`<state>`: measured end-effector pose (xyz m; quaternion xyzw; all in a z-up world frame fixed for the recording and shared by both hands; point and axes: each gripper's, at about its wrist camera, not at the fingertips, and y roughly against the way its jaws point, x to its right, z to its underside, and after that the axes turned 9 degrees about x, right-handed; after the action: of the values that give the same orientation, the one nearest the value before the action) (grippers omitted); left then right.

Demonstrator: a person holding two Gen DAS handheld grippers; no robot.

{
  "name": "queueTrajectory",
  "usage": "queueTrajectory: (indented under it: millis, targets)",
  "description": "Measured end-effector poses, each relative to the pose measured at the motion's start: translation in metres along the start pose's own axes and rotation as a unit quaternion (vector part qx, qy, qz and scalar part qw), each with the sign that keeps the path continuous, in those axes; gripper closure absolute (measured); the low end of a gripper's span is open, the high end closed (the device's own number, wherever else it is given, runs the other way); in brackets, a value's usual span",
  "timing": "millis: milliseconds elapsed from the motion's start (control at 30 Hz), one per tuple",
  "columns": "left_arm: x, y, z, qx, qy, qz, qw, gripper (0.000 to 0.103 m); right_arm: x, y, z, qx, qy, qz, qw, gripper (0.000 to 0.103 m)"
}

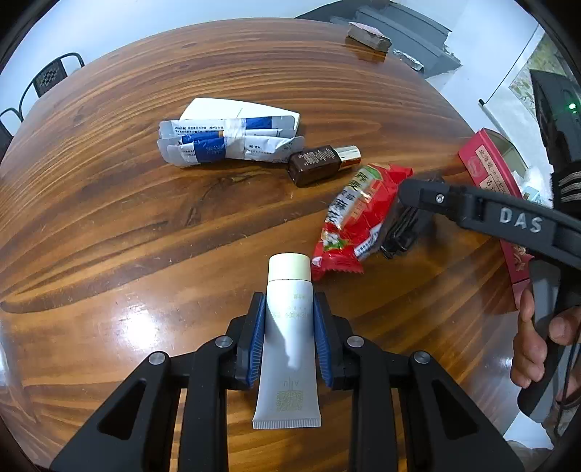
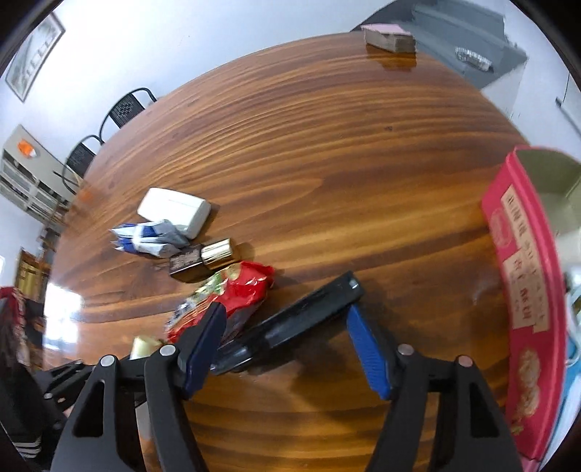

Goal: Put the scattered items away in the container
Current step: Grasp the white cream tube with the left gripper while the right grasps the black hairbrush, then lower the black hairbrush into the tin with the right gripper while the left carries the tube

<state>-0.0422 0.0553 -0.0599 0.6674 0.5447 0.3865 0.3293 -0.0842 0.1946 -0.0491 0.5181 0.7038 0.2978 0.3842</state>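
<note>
My left gripper [image 1: 289, 303] is shut on a white cream tube [image 1: 288, 341] and holds it above the wooden table [image 1: 145, 225]. My right gripper [image 2: 285, 312] is open, its fingers either side of a black folded object [image 2: 290, 323] lying on the table; it also shows in the left wrist view [image 1: 403, 221]. A red snack packet [image 1: 357, 218] lies beside it, also seen in the right wrist view [image 2: 236, 290]. A brown bottle with a gold cap [image 1: 321, 163] and crumpled blue-white medicine boxes [image 1: 228, 136] lie further back. The red container box [image 2: 523, 290] stands at the right.
A small brown stack [image 1: 368, 34] sits at the table's far edge. Black chairs [image 2: 123, 109] stand beyond the far left side. A grey cabinet [image 2: 468, 40] is at the back right. A white box [image 2: 174, 210] lies behind the medicine boxes.
</note>
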Motion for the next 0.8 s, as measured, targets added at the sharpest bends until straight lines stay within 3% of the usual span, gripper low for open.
queueTrajectory:
  millis: [200, 433, 633, 800]
  targets:
    - [0.002, 0.002, 0.004, -0.001, 0.0, -0.002, 1.0, 0.075, 0.008, 0.003, 0.011, -0.008, 0.03, 0.02, 0.999, 0.05]
    - [0.01, 0.005, 0.009, 0.0, 0.002, -0.003, 1.0, 0.075, 0.02, 0.018, 0.024, -0.002, 0.046, 0.016, 0.999, 0.085]
    - [0.018, 0.018, 0.01, 0.016, 0.006, -0.008, 0.9998, 0.075, 0.037, 0.03, 0.034, -0.003, -0.009, -0.033, 0.999, 0.085]
    - [0.025, 0.034, 0.012, 0.028, 0.015, -0.006, 0.9995, 0.075, 0.047, 0.059, 0.036, 0.022, -0.032, -0.066, 0.997, 0.085]
